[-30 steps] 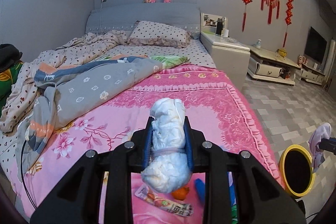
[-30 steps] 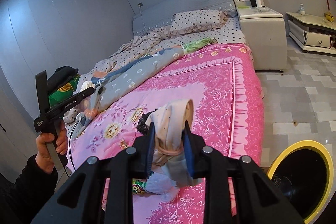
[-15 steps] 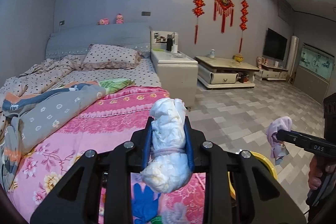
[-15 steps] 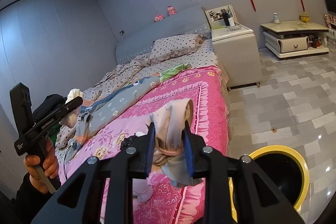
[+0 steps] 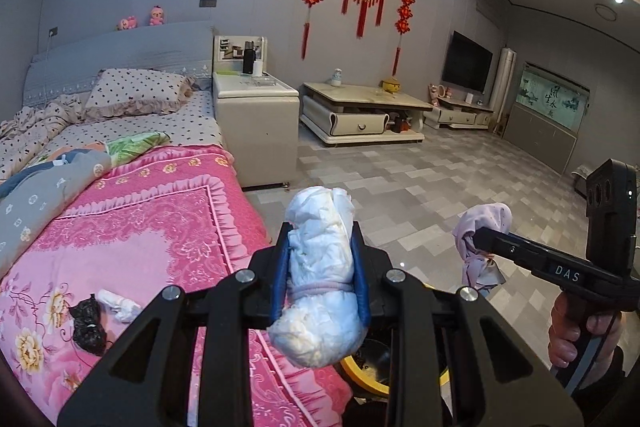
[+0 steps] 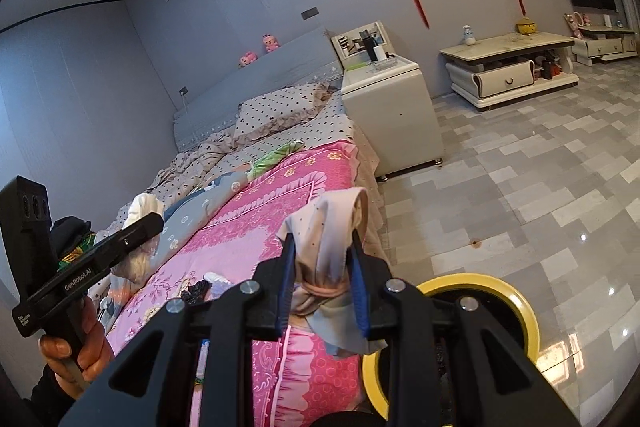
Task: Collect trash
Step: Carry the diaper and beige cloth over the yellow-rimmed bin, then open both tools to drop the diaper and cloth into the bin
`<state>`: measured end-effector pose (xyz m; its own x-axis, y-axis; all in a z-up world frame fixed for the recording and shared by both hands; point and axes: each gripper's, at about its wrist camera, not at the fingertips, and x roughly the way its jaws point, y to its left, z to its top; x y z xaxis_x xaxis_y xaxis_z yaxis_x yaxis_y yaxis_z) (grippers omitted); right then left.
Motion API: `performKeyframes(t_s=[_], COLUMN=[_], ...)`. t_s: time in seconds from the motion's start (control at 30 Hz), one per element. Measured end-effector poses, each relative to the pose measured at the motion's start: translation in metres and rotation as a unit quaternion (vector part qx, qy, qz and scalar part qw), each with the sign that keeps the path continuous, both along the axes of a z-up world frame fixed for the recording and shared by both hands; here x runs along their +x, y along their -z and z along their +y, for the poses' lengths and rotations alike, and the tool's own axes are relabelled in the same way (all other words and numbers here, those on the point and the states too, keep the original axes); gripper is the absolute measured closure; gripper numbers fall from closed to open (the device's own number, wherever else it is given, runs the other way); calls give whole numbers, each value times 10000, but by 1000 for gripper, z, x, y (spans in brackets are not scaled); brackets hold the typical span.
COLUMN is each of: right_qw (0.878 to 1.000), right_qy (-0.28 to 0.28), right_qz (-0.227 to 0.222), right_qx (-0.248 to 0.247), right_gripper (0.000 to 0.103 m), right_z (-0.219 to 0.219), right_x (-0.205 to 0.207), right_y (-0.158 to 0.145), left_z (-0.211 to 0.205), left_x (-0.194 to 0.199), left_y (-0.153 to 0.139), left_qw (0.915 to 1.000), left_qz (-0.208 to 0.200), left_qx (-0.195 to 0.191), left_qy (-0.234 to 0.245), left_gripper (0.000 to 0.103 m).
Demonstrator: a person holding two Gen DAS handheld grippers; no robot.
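Note:
My left gripper [image 5: 320, 247] is shut on a white rolled bundle [image 5: 318, 287] and holds it in the air over the bed's edge, above the yellow-rimmed bin [image 5: 360, 375]. My right gripper [image 6: 322, 251] is shut on a beige dotted cloth wad [image 6: 328, 267] just left of the bin [image 6: 516, 303]. The right gripper with its wad [image 5: 480, 243] shows at the right of the left wrist view. The left gripper with its bundle [image 6: 140, 215] shows at the left of the right wrist view. A black scrap [image 5: 88, 323] and a white wad [image 5: 120, 303] lie on the pink blanket [image 5: 140, 227].
The bed fills the left, with a grey quilt [image 5: 36, 203] and a dotted pillow [image 5: 136, 95]. A white bedside cabinet [image 5: 256, 131] stands by it. A low TV table [image 5: 360, 115] stands on the tiled floor [image 5: 420, 195] at the back.
Both grippers have swung right, away from the bed and toward the floor and the bin. Each keeps its hold. The bin now sits closer under them.

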<state>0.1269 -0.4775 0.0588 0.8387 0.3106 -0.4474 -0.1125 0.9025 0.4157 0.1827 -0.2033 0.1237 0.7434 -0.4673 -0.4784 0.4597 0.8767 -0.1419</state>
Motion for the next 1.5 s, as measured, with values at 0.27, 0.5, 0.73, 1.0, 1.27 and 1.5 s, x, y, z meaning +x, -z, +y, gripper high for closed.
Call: performKeyframes(t_s=[0.27,0.5,0.73,1.0,1.27,1.5], right_qw=[9986,9954,9896,9826,9796,9784], right_qy=[410,587,802,964,1135,1248], right_qz=[326,705,1129,1535,1613,1602], right_qx=[87,268,396,410,379,386], right_gripper=[80,79,79,79,79,76], right_z=[-37,-62,-85,-97,-103,-104], right_x=[6,17,29,38,39,36], right_y=[32,71,114,150,159,156], left_z=[-57,-95,-119,-140,-143,-138], left_x=[23,41,58,67,68,63], left_y=[55,111,161,205,217,205], left_qw=[9979,9928,9868,9784,9756,9779], left_qz=[516,972,1388,1840,1987,1904], left_qx=[155,450,601,694,690,584], left_qy=[367,530,580,633,626,642], left_gripper=[77,77,77,77,77,62])
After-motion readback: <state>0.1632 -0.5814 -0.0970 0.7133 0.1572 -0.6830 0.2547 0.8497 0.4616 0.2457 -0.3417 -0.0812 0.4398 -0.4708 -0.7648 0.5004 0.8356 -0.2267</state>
